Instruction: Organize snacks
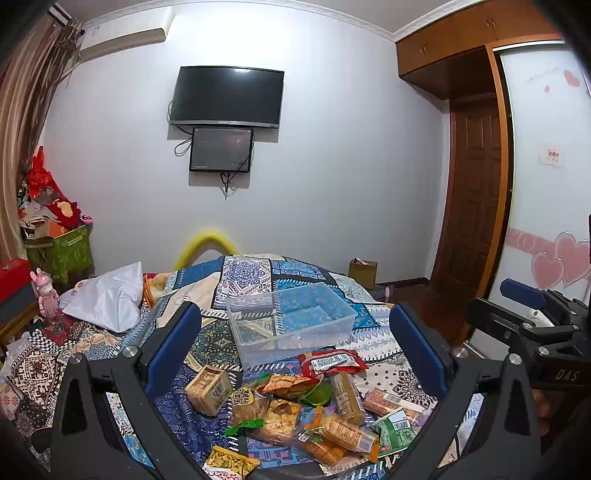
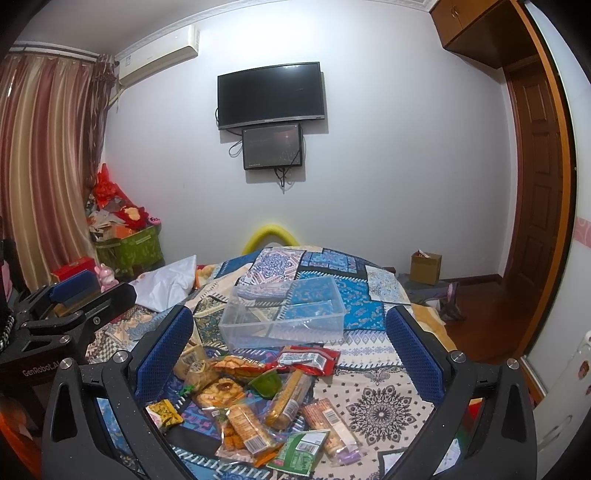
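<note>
While both claws hang above the bed [image 1: 110,347], its patchwork cover in blue, white and beige carries everything. Behind it stands a white wall with one TV [image 1: 227,96] and one smaller screen [image 1: 221,149] under it, an air conditioner [image 1: 122,35] at upper left, a striped curtain [image 2: 48,162] on the left and a brown door [image 1: 474,192] on the right.

The left claw [image 1: 295,347] has its blue pads wide apart and grips nothing. The right claw [image 2: 291,349] is the same, pads apart, nothing between them. One clear box [image 1: 291,321] stands just ahead of both claws, divided inside, and it looks empty. The snacks [image 1: 295,410] lie in a loose pile between the pads and under them, on the near side of the box; one red packet [image 1: 330,363] lies close in front of the box. I count about a dozen packets, but some overlap, so the exact number I cannot tell.

Only the left view shows a white panel with pink hearts [image 1: 561,258] and the right claw from the side. Only the right view shows the curtain fully and the left claw at its left edge. One cardboard box [image 2: 425,266] sits on the floor at the right in both views
</note>
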Demonstrator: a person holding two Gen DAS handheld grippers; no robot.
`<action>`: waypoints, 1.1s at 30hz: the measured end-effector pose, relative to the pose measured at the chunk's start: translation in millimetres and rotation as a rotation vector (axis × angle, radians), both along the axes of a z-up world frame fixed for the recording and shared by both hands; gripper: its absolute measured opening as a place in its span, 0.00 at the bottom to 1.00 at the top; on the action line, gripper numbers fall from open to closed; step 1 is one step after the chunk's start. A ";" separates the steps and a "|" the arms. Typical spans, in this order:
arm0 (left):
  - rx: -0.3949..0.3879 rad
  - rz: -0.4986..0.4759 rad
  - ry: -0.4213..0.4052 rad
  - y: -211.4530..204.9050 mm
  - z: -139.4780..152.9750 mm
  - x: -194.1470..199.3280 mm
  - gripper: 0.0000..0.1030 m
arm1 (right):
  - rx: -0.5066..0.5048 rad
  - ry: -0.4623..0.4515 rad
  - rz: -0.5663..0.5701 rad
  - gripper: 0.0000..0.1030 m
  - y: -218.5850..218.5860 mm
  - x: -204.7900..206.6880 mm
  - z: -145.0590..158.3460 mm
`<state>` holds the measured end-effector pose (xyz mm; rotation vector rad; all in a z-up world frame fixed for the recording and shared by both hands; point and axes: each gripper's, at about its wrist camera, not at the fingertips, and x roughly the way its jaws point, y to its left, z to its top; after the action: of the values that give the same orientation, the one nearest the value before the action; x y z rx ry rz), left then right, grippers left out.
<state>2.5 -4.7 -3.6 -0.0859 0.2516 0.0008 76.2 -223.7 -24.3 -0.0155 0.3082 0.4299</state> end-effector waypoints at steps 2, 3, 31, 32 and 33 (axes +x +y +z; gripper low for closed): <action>-0.001 -0.001 0.000 0.2 -0.1 -0.4 1.00 | 0.001 0.000 0.000 1.00 0.1 -0.1 0.1; -0.001 -0.001 0.000 0.1 -0.2 -0.4 1.00 | 0.000 0.001 0.001 1.00 0.3 0.0 0.3; 0.009 0.004 -0.005 -1.1 2.1 0.5 1.00 | 0.004 0.000 0.002 1.00 1.6 -2.3 3.3; 0.011 0.004 -0.004 -0.9 2.0 0.8 1.00 | 0.005 -0.001 0.002 1.00 2.2 -2.5 3.7; 0.011 0.004 -0.003 -0.5 2.0 1.3 1.00 | 0.005 -0.002 0.002 1.00 2.4 -2.5 3.6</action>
<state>3.8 -5.2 -1.6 -0.0752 0.2488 0.0057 73.7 -221.3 -20.6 -0.0113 0.3054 0.4325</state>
